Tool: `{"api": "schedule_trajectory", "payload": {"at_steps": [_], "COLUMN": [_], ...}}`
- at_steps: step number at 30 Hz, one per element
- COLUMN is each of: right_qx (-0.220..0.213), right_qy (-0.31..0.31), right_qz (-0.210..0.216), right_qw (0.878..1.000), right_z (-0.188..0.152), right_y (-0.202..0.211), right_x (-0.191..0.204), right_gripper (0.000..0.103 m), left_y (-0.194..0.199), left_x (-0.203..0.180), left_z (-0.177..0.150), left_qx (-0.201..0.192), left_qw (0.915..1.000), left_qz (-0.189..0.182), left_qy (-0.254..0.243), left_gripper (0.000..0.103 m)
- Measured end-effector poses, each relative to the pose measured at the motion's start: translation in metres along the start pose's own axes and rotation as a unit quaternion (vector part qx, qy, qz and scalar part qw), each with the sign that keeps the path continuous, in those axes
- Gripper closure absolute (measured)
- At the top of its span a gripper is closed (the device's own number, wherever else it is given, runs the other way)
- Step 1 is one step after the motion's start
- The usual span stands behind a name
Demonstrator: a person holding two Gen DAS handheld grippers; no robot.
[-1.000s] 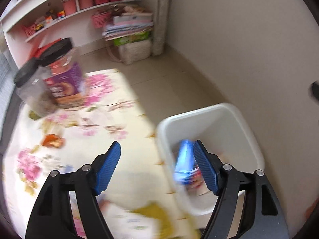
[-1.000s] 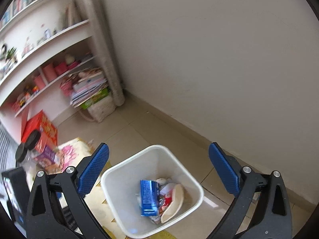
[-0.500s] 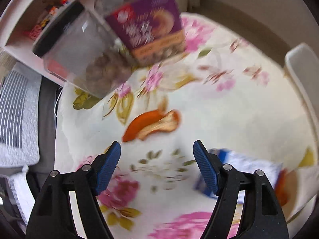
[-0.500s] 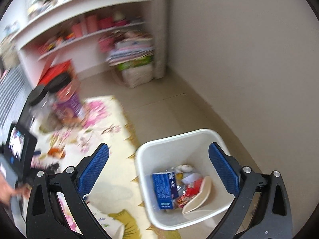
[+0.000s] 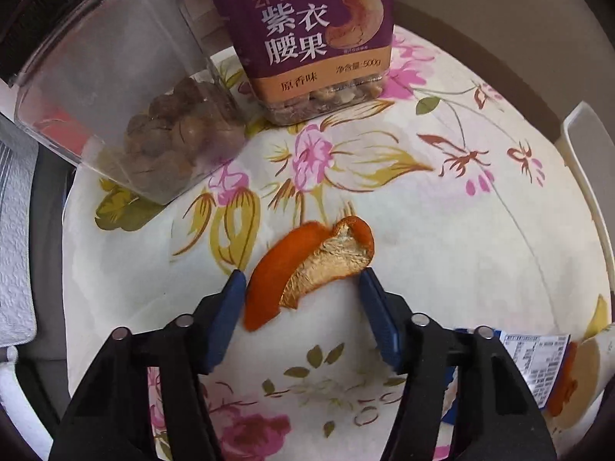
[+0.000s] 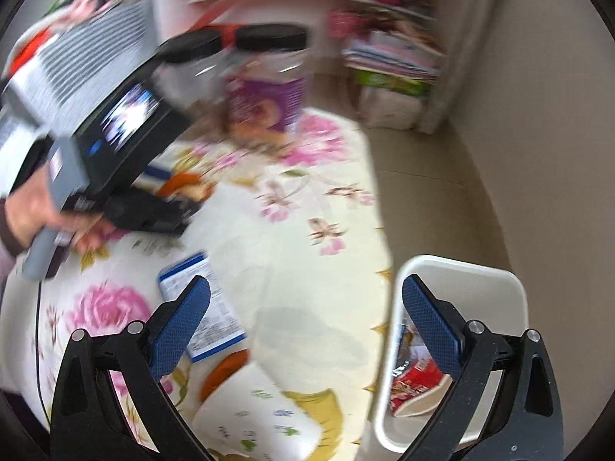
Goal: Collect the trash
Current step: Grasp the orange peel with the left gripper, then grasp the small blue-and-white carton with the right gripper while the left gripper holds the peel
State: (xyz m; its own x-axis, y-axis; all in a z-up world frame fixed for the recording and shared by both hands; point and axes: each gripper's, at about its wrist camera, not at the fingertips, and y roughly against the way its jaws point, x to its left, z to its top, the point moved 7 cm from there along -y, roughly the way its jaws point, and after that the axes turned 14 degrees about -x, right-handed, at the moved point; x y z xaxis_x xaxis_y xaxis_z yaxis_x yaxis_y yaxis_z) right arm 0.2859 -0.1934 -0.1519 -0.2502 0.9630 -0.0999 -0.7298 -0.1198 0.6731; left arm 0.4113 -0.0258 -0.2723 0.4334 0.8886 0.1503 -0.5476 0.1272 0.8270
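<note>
A table covered by a cream cloth (image 5: 442, 230) printed with pink flowers carries everything here. Taking a curled piece of orange peel (image 5: 307, 269) near the cloth's middle as the landmark: up and to the left of the peel stands a clear plastic jar (image 5: 127, 115) holding brown nuts, and just right of that jar, straight above the peel, a second jar with a purple cashew label (image 5: 323, 38). The left gripper (image 5: 301, 292) points steeply down at the peel; its blue fingers have just been closing and now stand on either side of the peel, the left pad at its edge, not yet clearly pinching it. Lower right of the peel lies a blue and white wrapper (image 5: 538, 361). In the right wrist view, the right gripper (image 6: 307, 307) is spread wide and holds nothing, hovering over the cloth's edge. Farther right of the peel, beside the table on the floor, stands a white bin (image 6: 461, 269) with a red wrapper inside.
</note>
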Motion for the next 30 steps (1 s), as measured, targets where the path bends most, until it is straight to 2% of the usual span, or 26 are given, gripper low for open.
{"api": "schedule_trajectory", "payload": {"at_steps": [1,5,8,12,16,20,23,27,29,30], "right_qx": [0.005,0.024,0.041,0.046,0.051,0.078,0.099,0.126,0.138,0.145], "right_qy": [0.010,0.019,0.011,-0.010,-0.033,-0.010,0.017,0.038,0.036,0.037], "right_qz": [0.010,0.038,0.050,0.055,0.077,0.096,0.110,0.113,0.118,0.117], "right_qw": [1.000,0.999,0.998,0.997,0.995,0.992,0.989,0.985,0.983,0.982], "right_z": [-0.002,-0.009,-0.013,-0.012,-0.010,-0.018,-0.028,-0.043,-0.048,-0.052], "right_y": [-0.003,-0.015,-0.024,-0.028,-0.036,-0.051,-0.060,-0.071,-0.076,-0.079], "right_x": [0.008,0.030,0.036,0.040,0.049,0.071,0.088,0.101,0.105,0.107], "right_gripper": [0.007,0.007,0.007,0.007,0.007,0.007,0.008,0.018,0.029,0.044], "left_y": [0.001,0.006,0.014,0.027,0.053,0.092,0.127,0.166,0.183,0.189], "left_x": [0.000,0.007,0.013,0.025,0.046,0.061,0.058,0.048,0.041,0.039], "left_z": [-0.001,-0.006,-0.011,-0.021,-0.032,-0.047,-0.058,-0.072,-0.074,-0.076], "left_qx": [-0.004,-0.017,-0.020,-0.029,-0.047,-0.062,-0.071,-0.085,-0.094,-0.097], "left_qw": [1.0000,0.9995,0.9985,0.9979,0.9929,0.9847,0.9811,0.9763,0.9721,0.9698], "left_qz": [0.000,0.012,0.005,0.007,0.009,0.018,0.030,0.037,0.039,0.039], "left_qy": [0.000,0.022,0.051,0.057,0.109,0.161,0.177,0.195,0.212,0.220], "left_gripper": [0.072,0.079,0.082,0.085,0.085,0.085,0.085,0.085,0.085,0.085]}}
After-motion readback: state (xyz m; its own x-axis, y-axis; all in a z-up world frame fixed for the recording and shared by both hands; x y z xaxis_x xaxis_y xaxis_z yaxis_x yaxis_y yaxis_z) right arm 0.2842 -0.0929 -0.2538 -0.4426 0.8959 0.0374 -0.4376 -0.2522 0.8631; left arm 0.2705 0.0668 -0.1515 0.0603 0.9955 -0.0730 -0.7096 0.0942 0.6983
